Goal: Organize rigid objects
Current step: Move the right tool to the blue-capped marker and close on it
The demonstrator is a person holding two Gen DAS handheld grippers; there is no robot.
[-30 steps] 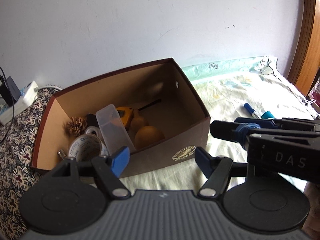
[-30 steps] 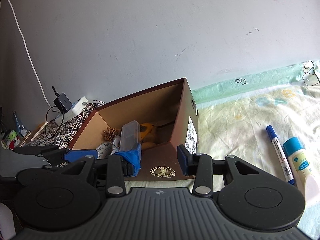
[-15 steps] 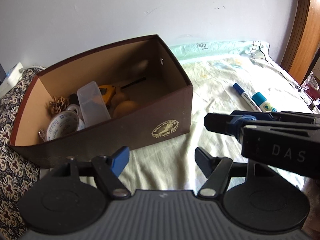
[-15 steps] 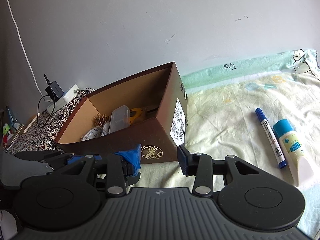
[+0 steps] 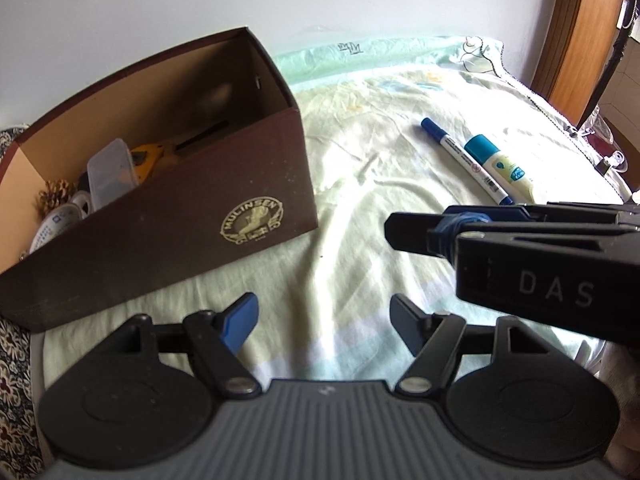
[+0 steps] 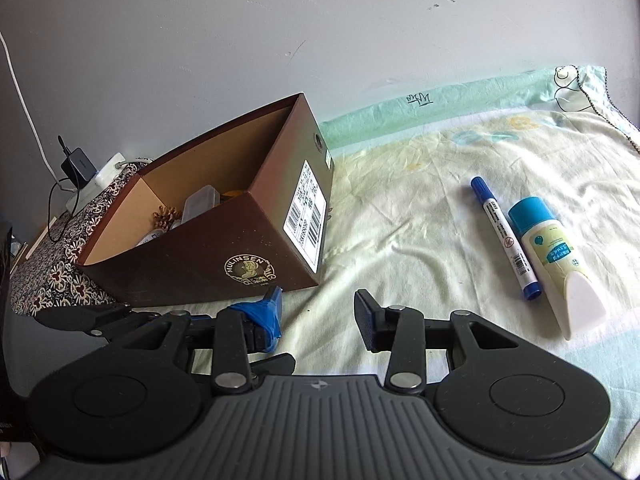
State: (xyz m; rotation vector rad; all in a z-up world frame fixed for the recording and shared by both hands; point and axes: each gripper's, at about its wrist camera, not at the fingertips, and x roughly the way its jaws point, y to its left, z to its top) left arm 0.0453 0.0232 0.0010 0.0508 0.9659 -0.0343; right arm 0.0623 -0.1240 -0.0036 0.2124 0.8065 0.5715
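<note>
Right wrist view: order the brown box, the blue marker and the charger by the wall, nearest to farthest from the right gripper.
From the right gripper:
1. Brown box, just ahead, left.
2. Blue marker, on the sheet, right.
3. Charger, far left by the wall.

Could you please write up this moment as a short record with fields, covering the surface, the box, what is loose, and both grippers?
surface: pale patterned bedsheet
container: open brown shoebox, resting on the sheet
in box: pine cone, clear plastic container, yellow tool
loose items: blue marker and blue-capped glue bottle, side by side
left gripper: open, empty
right gripper: open, empty
</note>
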